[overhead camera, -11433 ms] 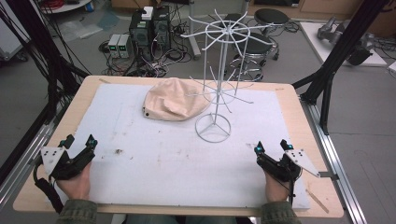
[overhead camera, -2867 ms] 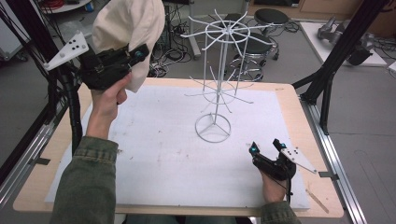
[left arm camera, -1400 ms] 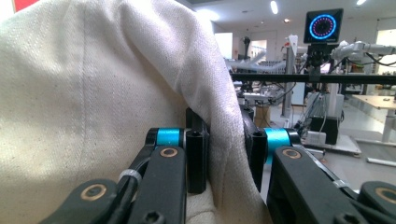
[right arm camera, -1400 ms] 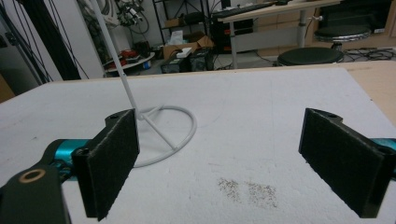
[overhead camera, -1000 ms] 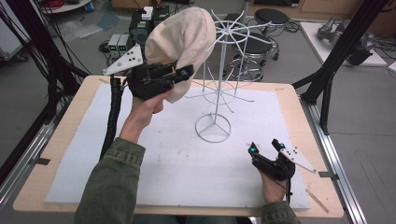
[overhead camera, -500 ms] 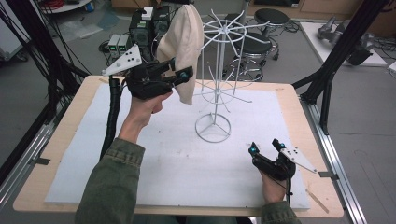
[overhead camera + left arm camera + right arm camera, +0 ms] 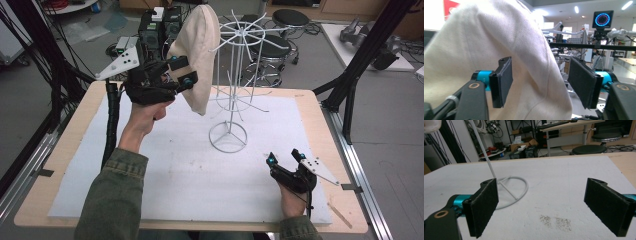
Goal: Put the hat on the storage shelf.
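Note:
A cream cloth hat (image 7: 197, 55) hangs edge-on against the upper prongs of the white wire rack (image 7: 235, 75), high above the table. My left gripper (image 7: 182, 70) is raised at the hat's left side. In the left gripper view its jaws stand wide apart, and the hat's cloth (image 7: 524, 50) bulges into the gap of the left gripper (image 7: 540, 80). My right gripper (image 7: 284, 156) rests low near the table's front right, open with nothing between its pads (image 7: 541, 205). It faces the rack's ring base (image 7: 521, 192).
A white foam mat (image 7: 165, 165) covers the wooden table (image 7: 60, 150). Black frame posts (image 7: 350, 80) stand at both back corners. Stools, cables and electronics lie on the floor beyond the far edge.
My left hand carried the hat rightward up to the rack's top. The hat has turned edge-on against the prongs. The right gripper has stayed still.

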Available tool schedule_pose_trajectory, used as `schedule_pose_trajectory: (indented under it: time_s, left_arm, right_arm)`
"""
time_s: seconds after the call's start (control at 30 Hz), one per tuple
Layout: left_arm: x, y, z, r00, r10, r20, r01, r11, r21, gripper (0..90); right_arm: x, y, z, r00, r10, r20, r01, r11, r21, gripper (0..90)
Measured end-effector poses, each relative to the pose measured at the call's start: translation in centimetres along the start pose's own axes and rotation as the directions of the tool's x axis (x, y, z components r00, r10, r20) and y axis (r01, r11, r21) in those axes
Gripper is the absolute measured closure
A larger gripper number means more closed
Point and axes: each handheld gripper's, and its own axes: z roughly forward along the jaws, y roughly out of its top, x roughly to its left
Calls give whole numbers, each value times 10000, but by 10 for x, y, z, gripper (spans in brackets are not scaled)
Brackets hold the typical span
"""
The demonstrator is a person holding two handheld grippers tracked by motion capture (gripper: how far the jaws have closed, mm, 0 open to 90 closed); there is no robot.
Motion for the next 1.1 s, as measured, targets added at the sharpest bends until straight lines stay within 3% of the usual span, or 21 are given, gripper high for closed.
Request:
schedule_pose_trajectory:
  time_s: [0.17,0.4,0.7,0.93,1.1]
  left_arm:
    - [2,3,-10,9996,-96,-254,94,9999,-69,324]
    - [0,3,-28,9976,91,-693,-91,10000,-7,312]
    - [-1,-2,-58,9928,45,-1197,-36,10000,83,304]
    - [-8,-14,-84,9884,20,-1518,-11,10000,60,302]
    - [-10,-29,-107,9800,-154,-1983,149,9999,-40,301]
  right_arm:
    - [0,0,0,10000,-16,11,16,10000,-8,113]
    - [0,0,0,10000,-13,3,13,10000,-13,112]
    - [1,0,0,10000,49,-4,-49,10000,46,113]
    - [1,0,0,10000,-13,26,13,10000,-15,113]
    - [2,0,0,10000,54,24,-54,10000,-2,113]
